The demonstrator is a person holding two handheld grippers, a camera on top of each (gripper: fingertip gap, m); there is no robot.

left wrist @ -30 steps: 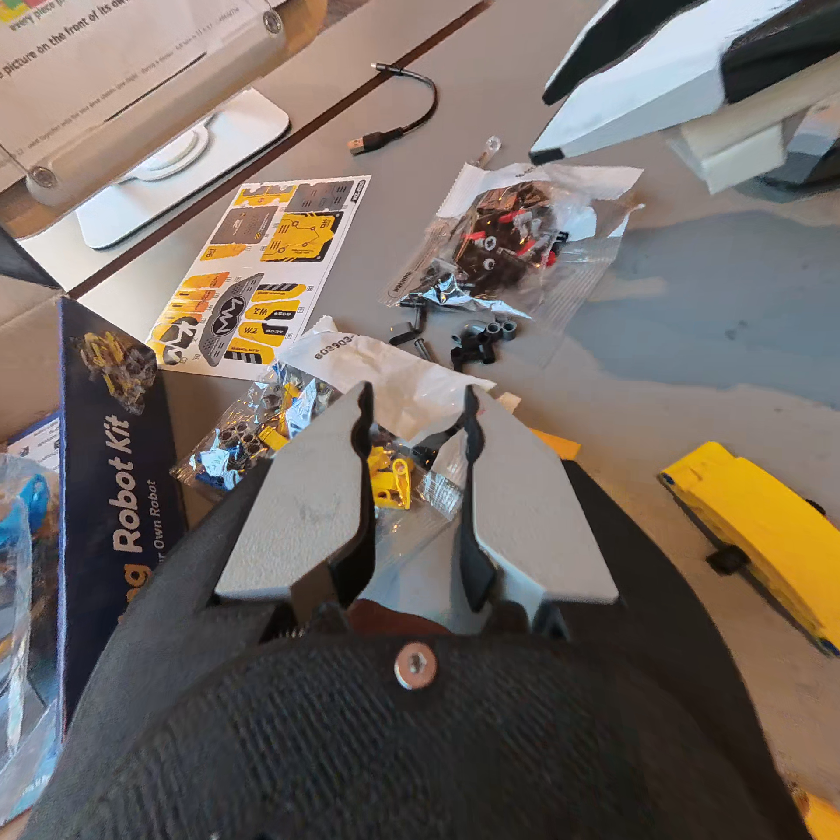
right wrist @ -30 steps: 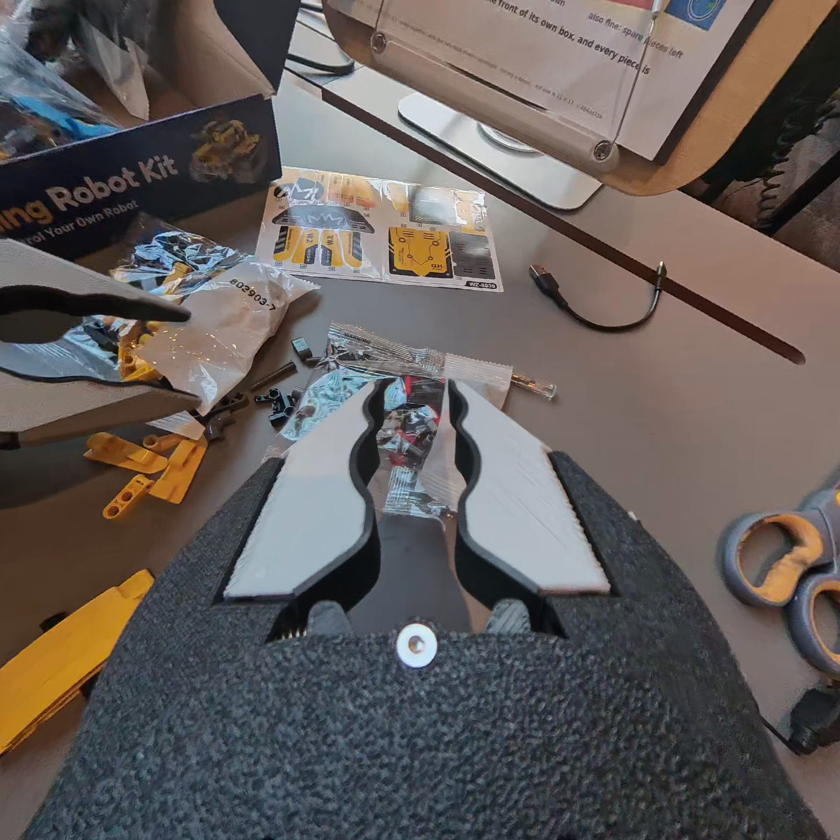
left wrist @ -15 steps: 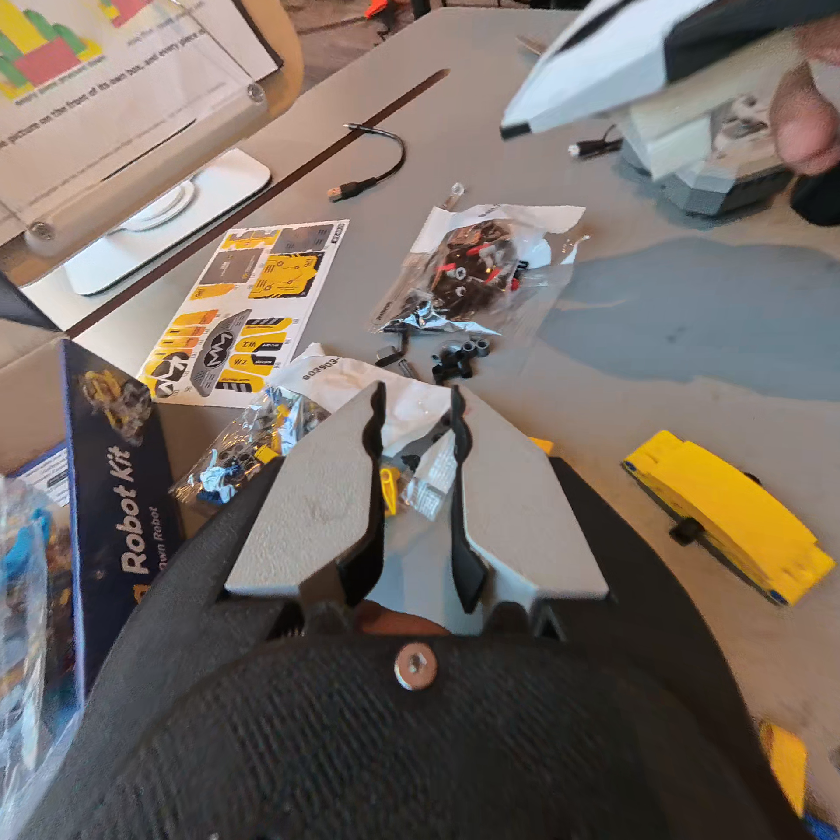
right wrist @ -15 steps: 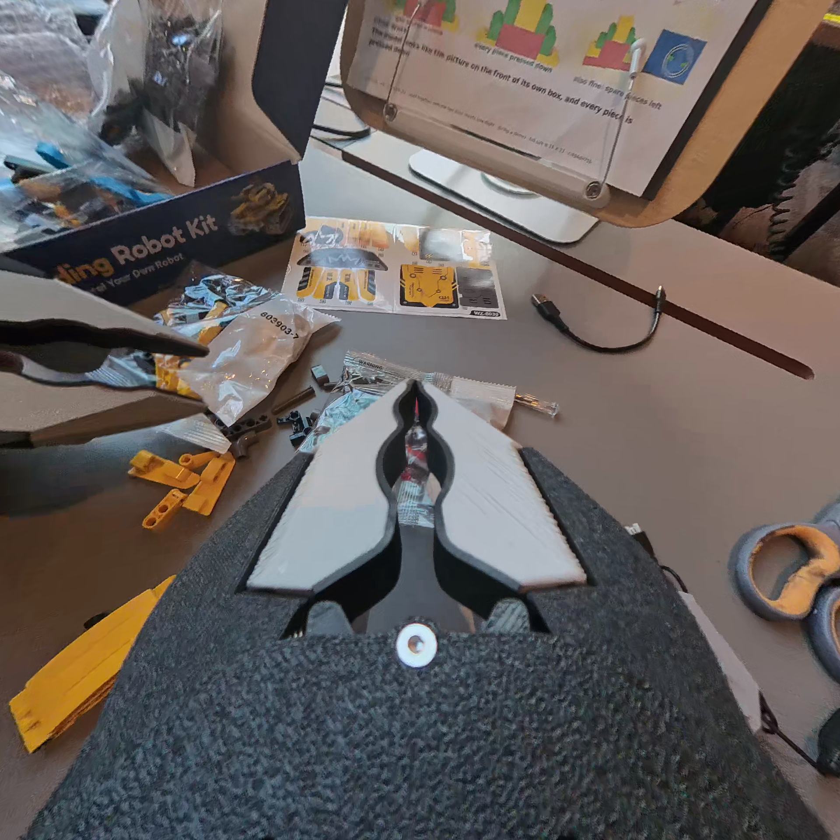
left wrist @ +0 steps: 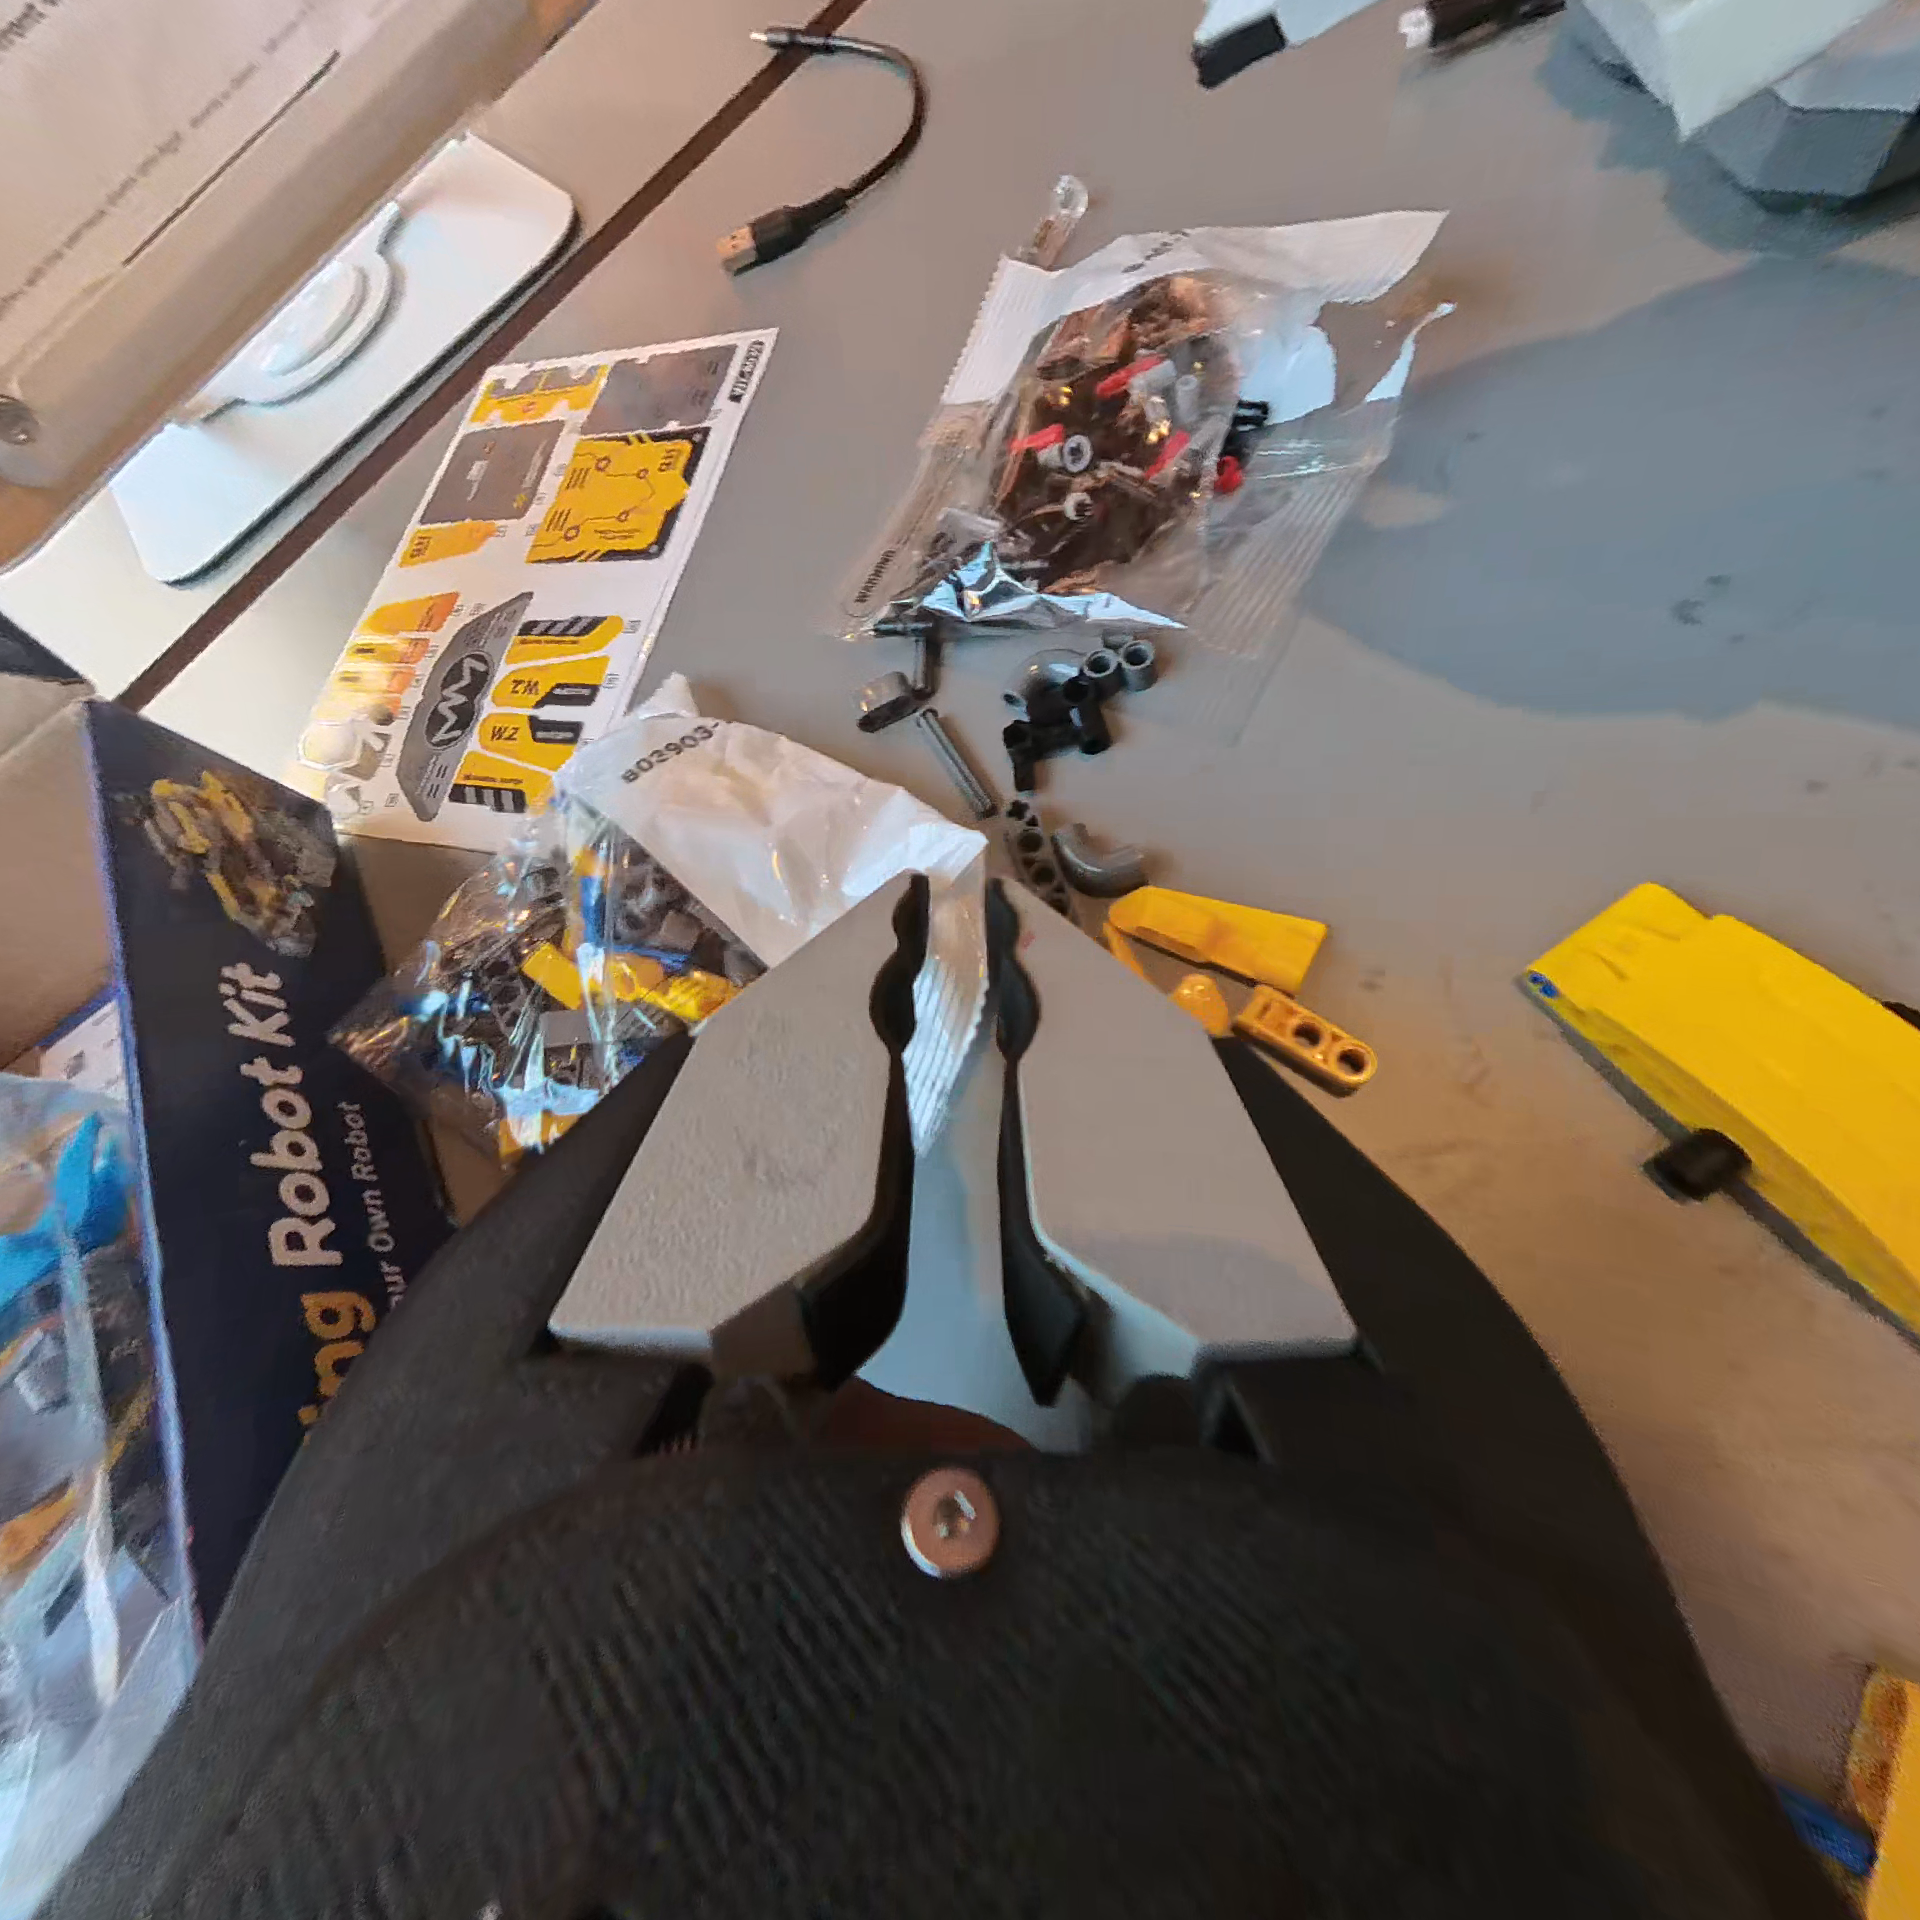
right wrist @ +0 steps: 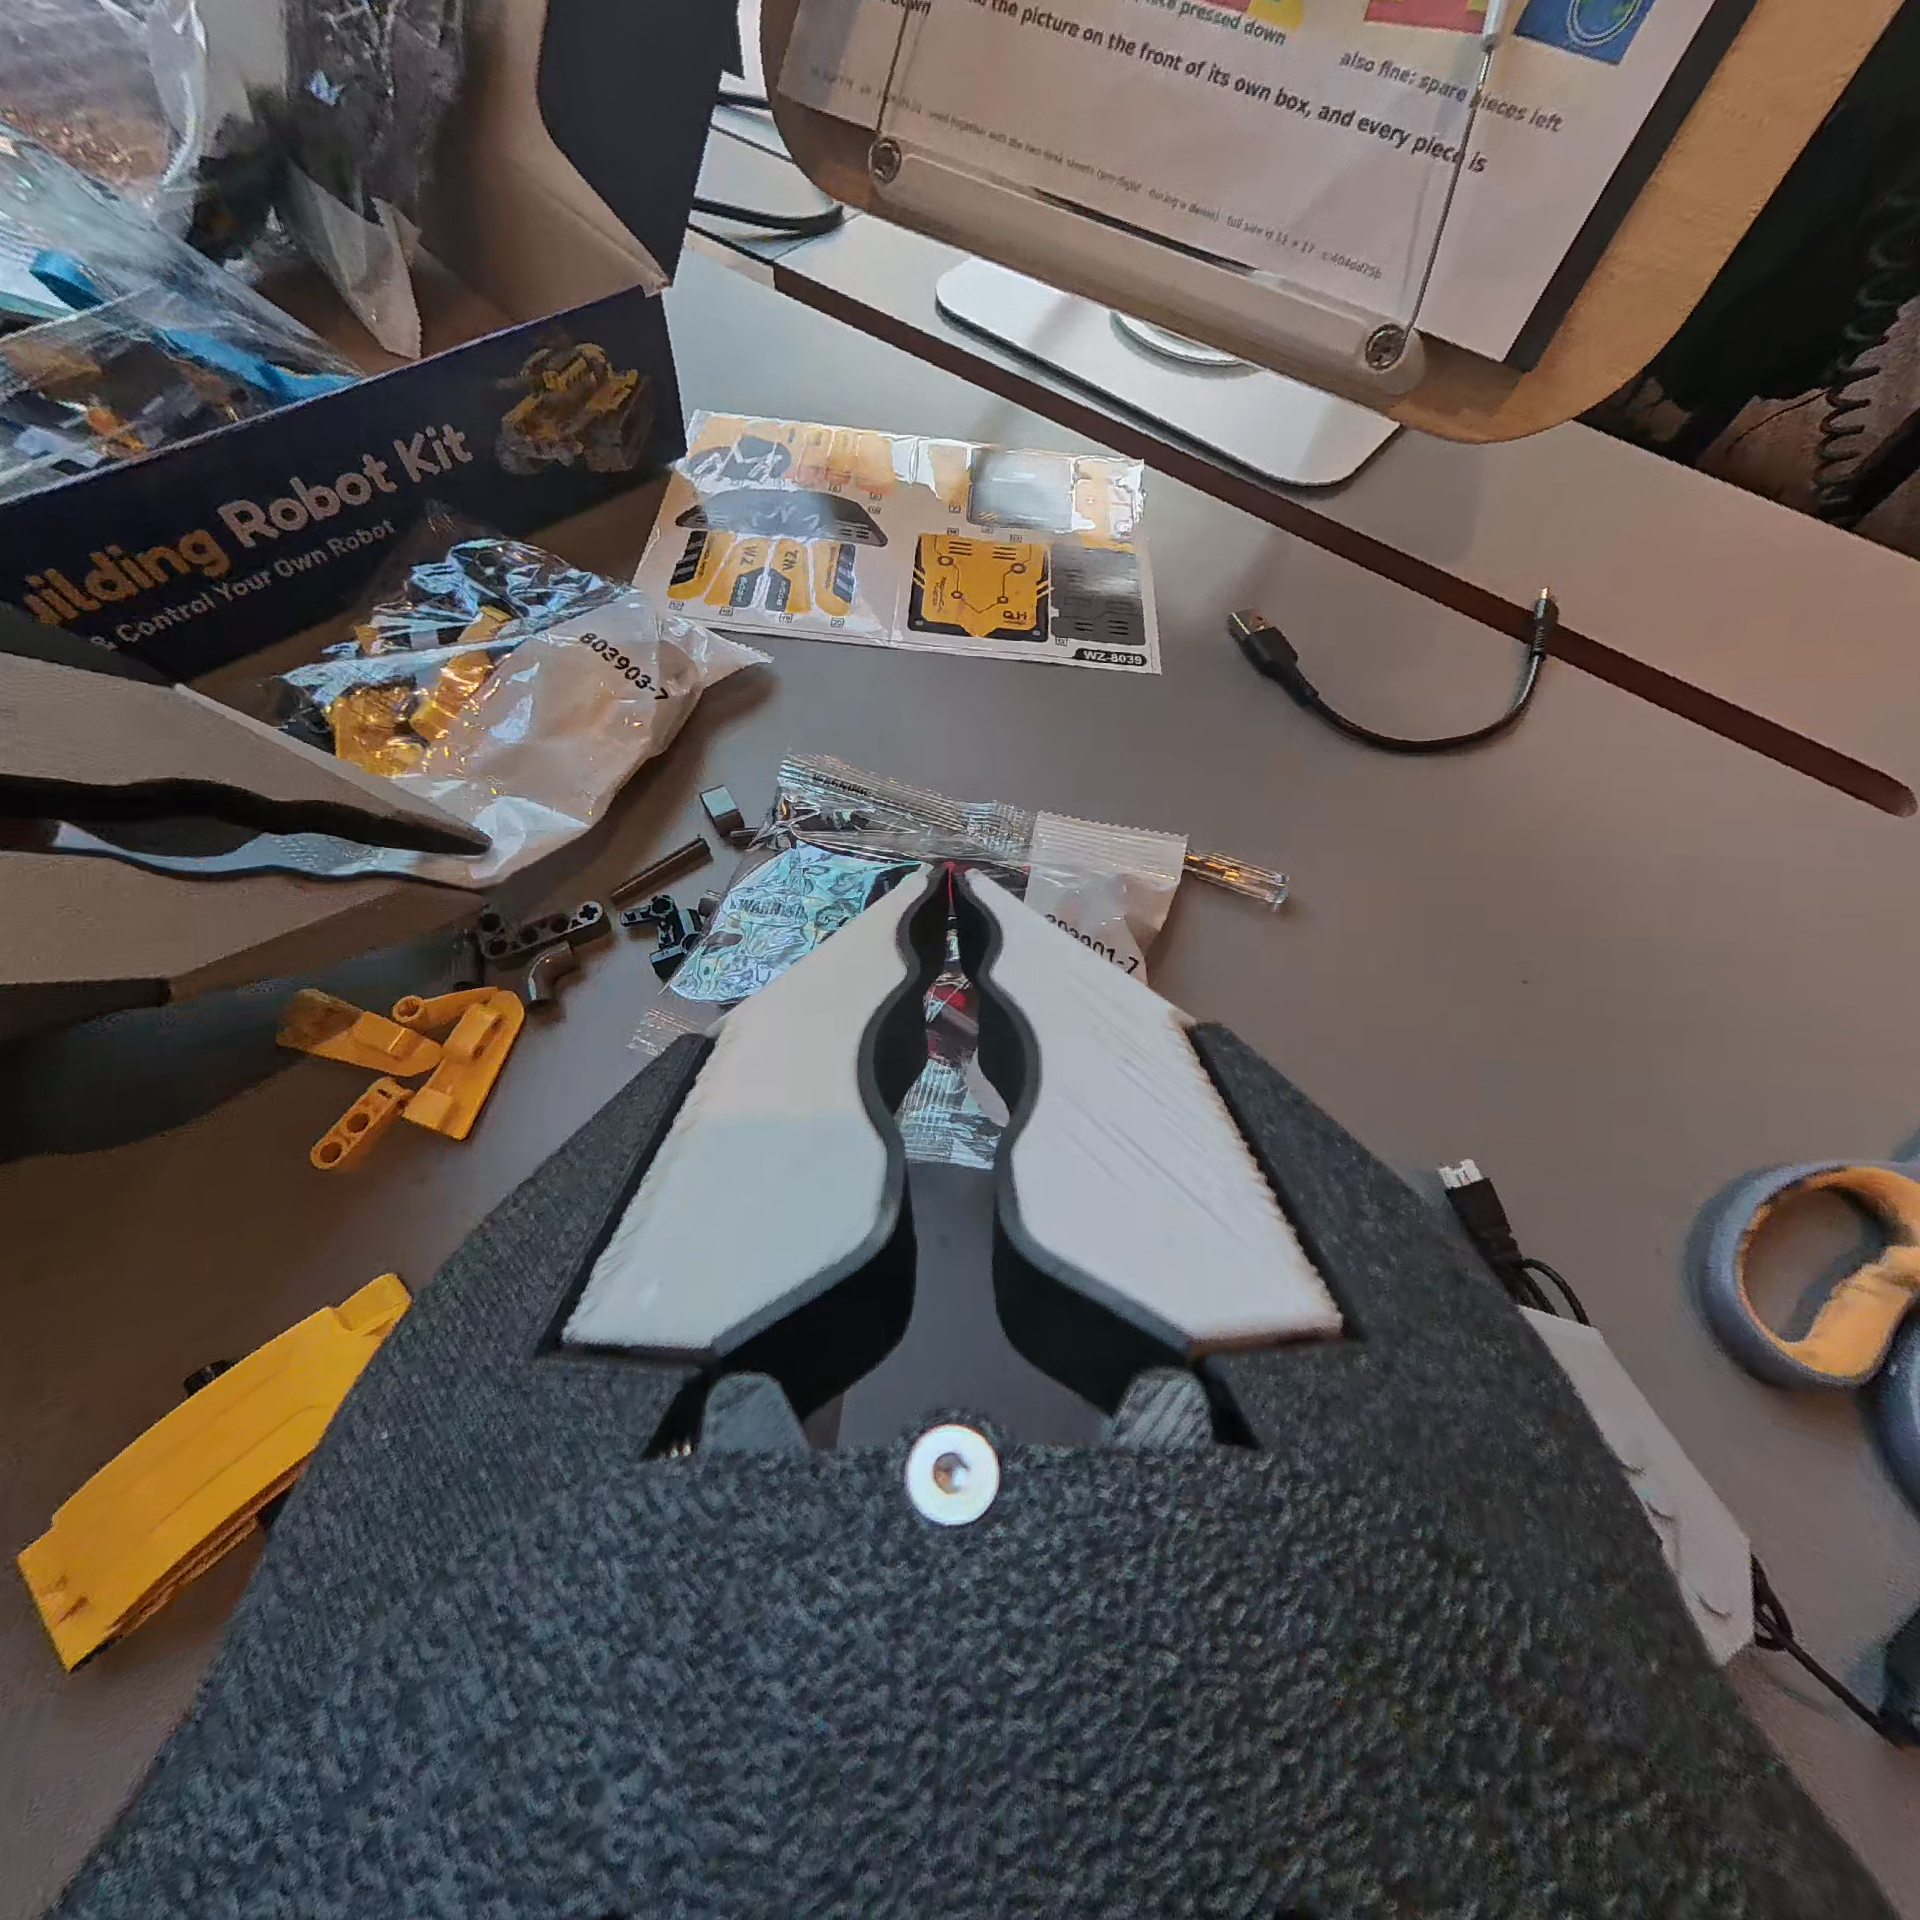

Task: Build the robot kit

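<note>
In the left wrist view, your left gripper (left wrist: 951, 894) is pinching the near edge of the yellow-parts bag (left wrist: 665, 914); its fingers are nearly together on the crinkled plastic. The bag is lying ahead and to the left of the tips, its long axis running away leftward toward the box (left wrist: 249, 1039). Yellow beams (left wrist: 1216, 940) are sitting just right of the tips, loose pins (left wrist: 1070, 707) farther ahead, and the sticker sheet (left wrist: 540, 582) beyond the bag.

In the right wrist view, your right gripper (right wrist: 948, 873) is closing over the dark-parts bag (right wrist: 883, 862), tips almost meeting with plastic between them; whether it is truly clamping, you cannot tell for sure. That bag is lying straight ahead and under the fingers, stretching crosswise. Your left gripper (right wrist: 457, 836) is showing at far left, on the other bag (right wrist: 540, 686). Scissors (right wrist: 1829, 1278) are lying well to the right, a cable (right wrist: 1382, 717) ahead.
</note>
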